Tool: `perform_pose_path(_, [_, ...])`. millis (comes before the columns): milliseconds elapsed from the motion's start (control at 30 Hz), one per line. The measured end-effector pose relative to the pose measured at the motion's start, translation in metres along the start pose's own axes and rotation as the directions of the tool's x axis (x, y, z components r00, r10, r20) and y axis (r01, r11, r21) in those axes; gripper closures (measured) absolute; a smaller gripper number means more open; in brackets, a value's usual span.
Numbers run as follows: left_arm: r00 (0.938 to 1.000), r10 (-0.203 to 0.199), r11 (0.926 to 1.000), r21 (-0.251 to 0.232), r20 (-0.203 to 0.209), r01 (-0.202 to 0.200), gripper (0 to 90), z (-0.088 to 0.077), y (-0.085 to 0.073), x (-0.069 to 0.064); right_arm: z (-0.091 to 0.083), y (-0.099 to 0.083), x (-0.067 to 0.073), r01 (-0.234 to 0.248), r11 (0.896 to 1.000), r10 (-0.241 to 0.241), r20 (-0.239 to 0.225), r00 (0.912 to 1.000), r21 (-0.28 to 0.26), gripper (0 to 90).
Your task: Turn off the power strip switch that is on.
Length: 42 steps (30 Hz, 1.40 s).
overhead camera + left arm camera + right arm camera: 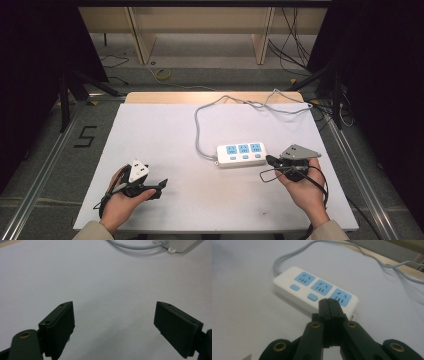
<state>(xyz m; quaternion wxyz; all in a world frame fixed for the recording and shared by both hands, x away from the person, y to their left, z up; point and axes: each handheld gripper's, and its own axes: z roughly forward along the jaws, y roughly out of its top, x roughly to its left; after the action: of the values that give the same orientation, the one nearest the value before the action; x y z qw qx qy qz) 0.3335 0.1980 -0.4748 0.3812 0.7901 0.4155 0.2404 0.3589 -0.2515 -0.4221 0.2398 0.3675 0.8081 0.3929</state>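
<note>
- While we hold the left gripper (115, 327) low over the white tabletop (105, 285), its jaws stand wide apart with nothing between them; they grasp nothing, and bare table shows in the gap.
- Our right gripper (329, 305) has its jaws pressed flat together, with no gap and nothing pinched between them.
- We see the white power strip (314, 291) just beyond the right gripper's closed tips in the right gripper view; the tips overlap its near edge beside the last blue socket, but we cannot tell whether they touch it.
- From the high view, the power strip (241, 154) lies right of the table's middle, the right gripper (272, 161) just beside its right end and the left gripper (159, 186) well apart at the near left.
- We count three blue socket faces along the strip, with blue buttons in front of them; no brand or lettering can be read on it.
- Its grey cord (205, 125) leaves the left end, loops toward the far edge and runs off to the right.
- On the floor left of the table, a dark mark (85, 136) reads like the figure 5.
</note>
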Motion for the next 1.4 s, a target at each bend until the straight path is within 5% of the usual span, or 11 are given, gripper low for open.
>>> perform_pose_path(1400, [0.9999, 0.012, 0.9999, 0.006, 0.003, -0.012, 16.8, 0.001, 0.0, -0.001, 0.013, 0.017, -0.001, 0.012, 0.999, -0.012, -0.013, 0.9998, 0.046, 90.0])
